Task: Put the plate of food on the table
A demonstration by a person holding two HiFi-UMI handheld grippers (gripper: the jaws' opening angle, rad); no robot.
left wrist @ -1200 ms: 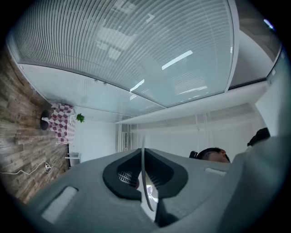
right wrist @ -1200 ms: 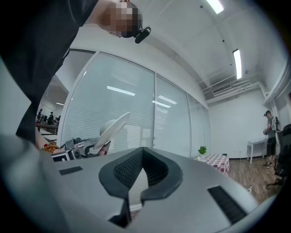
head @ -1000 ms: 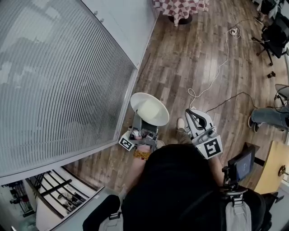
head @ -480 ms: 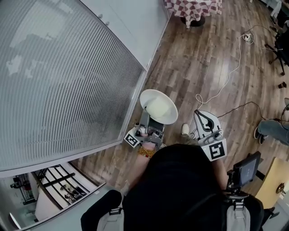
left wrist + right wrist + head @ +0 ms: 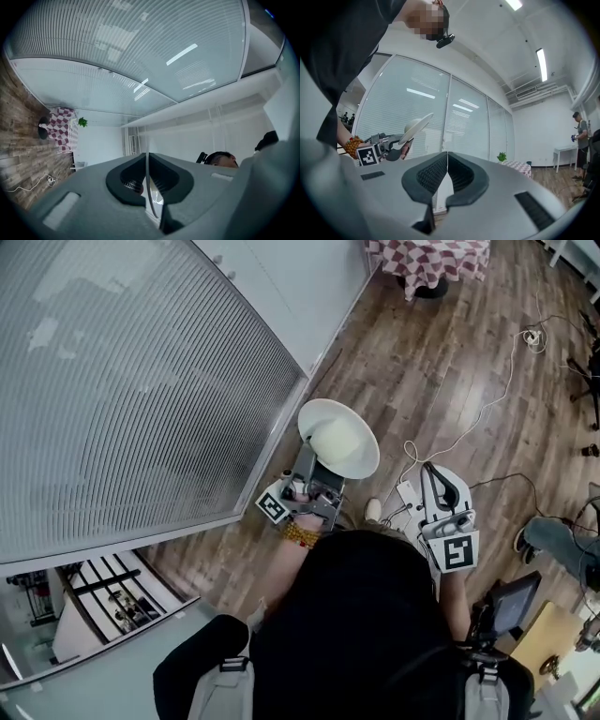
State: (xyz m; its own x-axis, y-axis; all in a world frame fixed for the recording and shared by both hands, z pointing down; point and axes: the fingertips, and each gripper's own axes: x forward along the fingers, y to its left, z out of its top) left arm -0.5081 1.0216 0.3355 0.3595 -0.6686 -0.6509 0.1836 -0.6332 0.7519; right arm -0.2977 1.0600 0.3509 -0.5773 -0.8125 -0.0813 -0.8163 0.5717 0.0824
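Observation:
A white plate [image 5: 339,437] with a pale mound at its centre is held out over the wooden floor. My left gripper [image 5: 316,466] is shut on its near rim. In the left gripper view the rim [image 5: 148,165] shows edge-on, pinched between the dark pads. My right gripper [image 5: 430,472] hangs to the plate's right, shut with nothing in it; its pads [image 5: 436,173] meet. The right gripper view shows the tilted plate [image 5: 418,125] at the left. The checked-cloth table [image 5: 429,257] stands far ahead.
A glass partition with blinds [image 5: 141,381] runs along the left. White cables [image 5: 487,409] and a power strip [image 5: 407,493] lie on the wooden floor to the right. A seated person's leg [image 5: 562,540] is at the right edge. Another person [image 5: 581,132] stands far off.
The whole view has shifted forward along the partition, and the checked table now shows further right at the top. The plate stays held in the left gripper; the right gripper stays shut.

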